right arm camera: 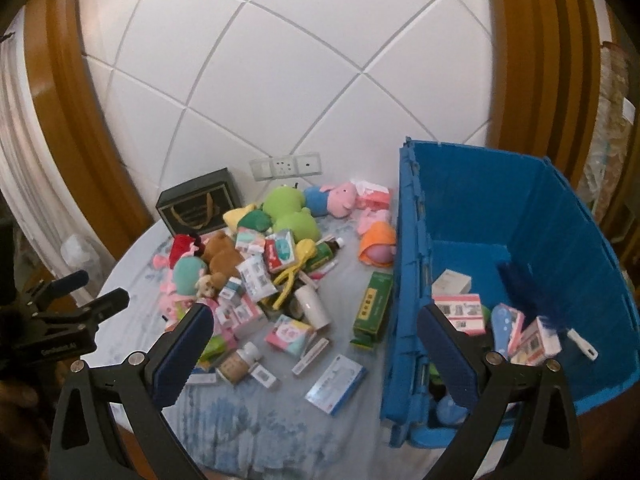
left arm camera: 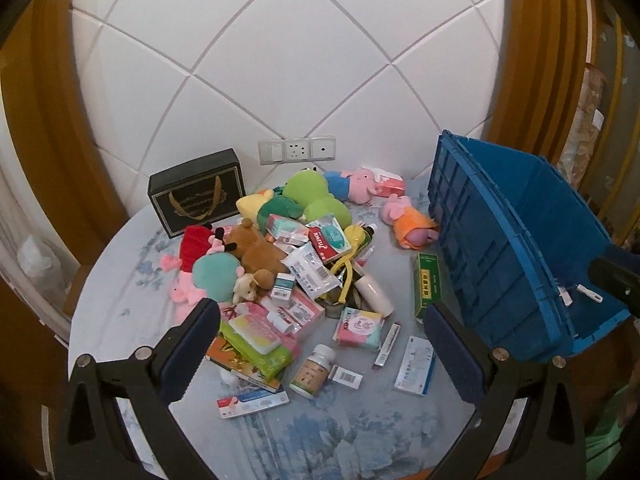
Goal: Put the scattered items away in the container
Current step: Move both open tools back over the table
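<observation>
While you hover both tools above surface (left arm camera: 352,432), left hand-held gripper (left arm camera: 320,344) gapes wide, nothing between fingers; right hand-held gripper (right arm camera: 316,350) likewise spread, empty. Scattered items heaped mid-surface: green plush (left arm camera: 320,196), brown bear (left arm camera: 256,248), white tube (left arm camera: 374,290), pill bottle (left arm camera: 314,370), green box (left arm camera: 428,284) just beside blue container (right arm camera: 540,216). Container at right edge of surface, already holding several small boxes (right arm camera: 460,312) and blue brush (right arm camera: 524,284).
</observation>
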The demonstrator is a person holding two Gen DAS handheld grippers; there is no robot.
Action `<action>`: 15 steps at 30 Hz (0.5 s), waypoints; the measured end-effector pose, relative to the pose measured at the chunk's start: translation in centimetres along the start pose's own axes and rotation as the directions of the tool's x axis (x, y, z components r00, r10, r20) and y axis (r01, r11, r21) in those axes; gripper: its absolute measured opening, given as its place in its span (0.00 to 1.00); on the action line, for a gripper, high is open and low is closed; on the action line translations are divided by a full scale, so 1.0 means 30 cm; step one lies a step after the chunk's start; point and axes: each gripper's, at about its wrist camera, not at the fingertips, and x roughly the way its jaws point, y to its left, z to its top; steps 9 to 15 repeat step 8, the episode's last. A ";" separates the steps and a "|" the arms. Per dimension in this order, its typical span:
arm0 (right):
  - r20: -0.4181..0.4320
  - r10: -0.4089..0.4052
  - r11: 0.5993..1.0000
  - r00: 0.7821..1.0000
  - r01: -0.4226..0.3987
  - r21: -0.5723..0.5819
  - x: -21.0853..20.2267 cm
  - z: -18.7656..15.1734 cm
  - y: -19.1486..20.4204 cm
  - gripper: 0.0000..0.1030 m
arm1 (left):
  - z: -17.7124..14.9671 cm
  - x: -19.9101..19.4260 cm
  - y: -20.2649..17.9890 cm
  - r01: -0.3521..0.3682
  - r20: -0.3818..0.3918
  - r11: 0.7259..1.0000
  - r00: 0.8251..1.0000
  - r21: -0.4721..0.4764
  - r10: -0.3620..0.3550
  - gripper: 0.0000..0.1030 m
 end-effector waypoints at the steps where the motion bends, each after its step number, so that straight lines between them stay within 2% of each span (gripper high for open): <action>1: 0.000 -0.001 1.000 1.000 0.001 0.002 -0.002 0.000 -0.001 1.00 | -0.001 -0.001 0.000 -0.002 0.001 1.000 1.000 0.003 0.002 1.00; 5: -0.001 -0.004 1.000 1.000 0.004 0.000 -0.005 0.001 0.001 1.00 | 0.001 -0.012 -0.004 -0.012 0.024 1.000 1.000 0.020 0.011 1.00; 15: 0.000 -0.002 1.000 1.000 0.002 -0.002 -0.003 0.002 0.004 1.00 | 0.002 -0.006 0.000 -0.002 0.013 1.000 1.000 0.012 0.001 1.00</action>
